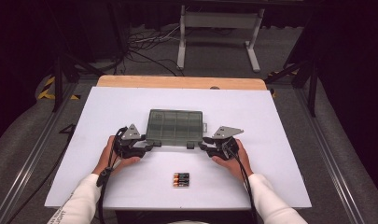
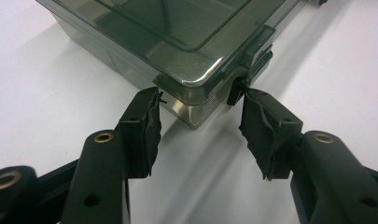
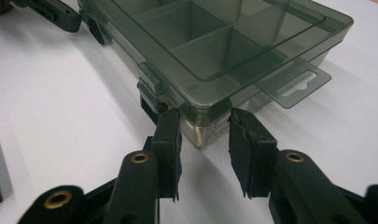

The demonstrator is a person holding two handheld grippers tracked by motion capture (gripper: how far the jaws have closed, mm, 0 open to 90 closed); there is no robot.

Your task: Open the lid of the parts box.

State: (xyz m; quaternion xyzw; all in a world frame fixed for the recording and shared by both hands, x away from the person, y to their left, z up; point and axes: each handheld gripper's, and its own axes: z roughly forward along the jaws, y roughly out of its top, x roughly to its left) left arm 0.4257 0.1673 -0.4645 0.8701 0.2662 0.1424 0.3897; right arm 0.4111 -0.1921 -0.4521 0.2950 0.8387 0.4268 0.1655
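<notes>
Both sets of jaws stand parted, gripping nothing. The left gripper (image 2: 200, 121) straddles one near corner of the closed smoky compartment box (image 1: 175, 127), the right gripper (image 3: 204, 149) the other. Batteries (image 1: 181, 179) lie nearer on the white table (image 1: 107, 112).

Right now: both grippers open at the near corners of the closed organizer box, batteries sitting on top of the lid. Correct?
Not quite. The batteries lie on the white table, nearer the person than the organizer box, as the high view shows. The rest holds: left gripper and right gripper are open at its near corners, lid closed.
</notes>
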